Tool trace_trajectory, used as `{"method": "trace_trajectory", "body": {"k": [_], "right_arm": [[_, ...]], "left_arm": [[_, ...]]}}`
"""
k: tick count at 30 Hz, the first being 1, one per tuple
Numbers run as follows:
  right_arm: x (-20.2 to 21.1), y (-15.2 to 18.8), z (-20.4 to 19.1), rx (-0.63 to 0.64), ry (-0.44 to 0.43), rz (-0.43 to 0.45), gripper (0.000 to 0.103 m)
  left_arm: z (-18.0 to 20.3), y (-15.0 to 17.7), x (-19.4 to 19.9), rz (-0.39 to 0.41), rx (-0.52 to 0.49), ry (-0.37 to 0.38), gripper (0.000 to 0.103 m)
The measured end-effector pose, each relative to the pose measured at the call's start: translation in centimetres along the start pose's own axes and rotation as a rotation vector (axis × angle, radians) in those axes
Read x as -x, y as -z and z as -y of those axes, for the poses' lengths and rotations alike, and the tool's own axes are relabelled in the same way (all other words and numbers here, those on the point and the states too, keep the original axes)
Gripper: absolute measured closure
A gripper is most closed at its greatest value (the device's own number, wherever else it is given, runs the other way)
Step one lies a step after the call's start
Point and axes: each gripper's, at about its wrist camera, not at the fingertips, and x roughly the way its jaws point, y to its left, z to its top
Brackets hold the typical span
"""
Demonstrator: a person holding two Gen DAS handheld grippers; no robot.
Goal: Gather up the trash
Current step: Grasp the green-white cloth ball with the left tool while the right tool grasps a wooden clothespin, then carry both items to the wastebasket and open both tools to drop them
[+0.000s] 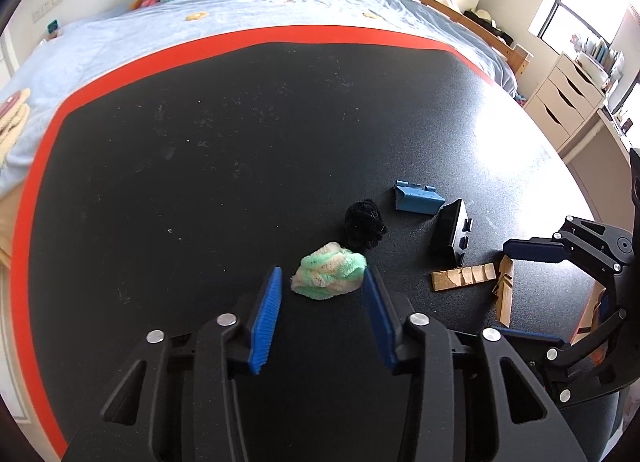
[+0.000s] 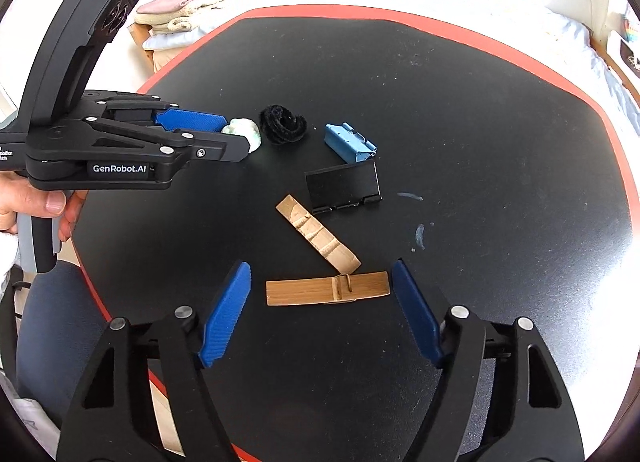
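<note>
On black table (image 1: 240, 142): L gripper (image 1: 322, 276) part-open, green-white wad (image 1: 328, 276) straddled (no firm squeeze seen); R gripper (image 2: 322, 282) wide around wooden clothespin (image 2: 328, 288), ungripped.

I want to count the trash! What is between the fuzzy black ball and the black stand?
The small blue box lies between the fuzzy black ball and the black stand, a little toward the far side. The right wrist view shows it best.

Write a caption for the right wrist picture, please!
Right gripper jaws straddle a wooden clothespin on the black table.
</note>
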Motion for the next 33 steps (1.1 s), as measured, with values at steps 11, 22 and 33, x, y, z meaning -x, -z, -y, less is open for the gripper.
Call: {"method": "trace_trajectory", "body": {"k": [11,22,33], "right_arm": [[0.0,-0.1,0.3,0.001,0.009,0.010,0.043],[3.3,0.4,-0.4,-0.009,0.022,0.059,0.043],[9.0,2.7,-2.7,-0.017,0.037,0.124,0.043]], "left_arm": [[-0.6,0.8,0.6,-0.001,0.002,0.015,0.071],[0.2,1.0,2.9,0.020,-0.013,0.037,0.071],[2.8,4.3,8.2,0.065,-0.039,0.067,0.071]]}}
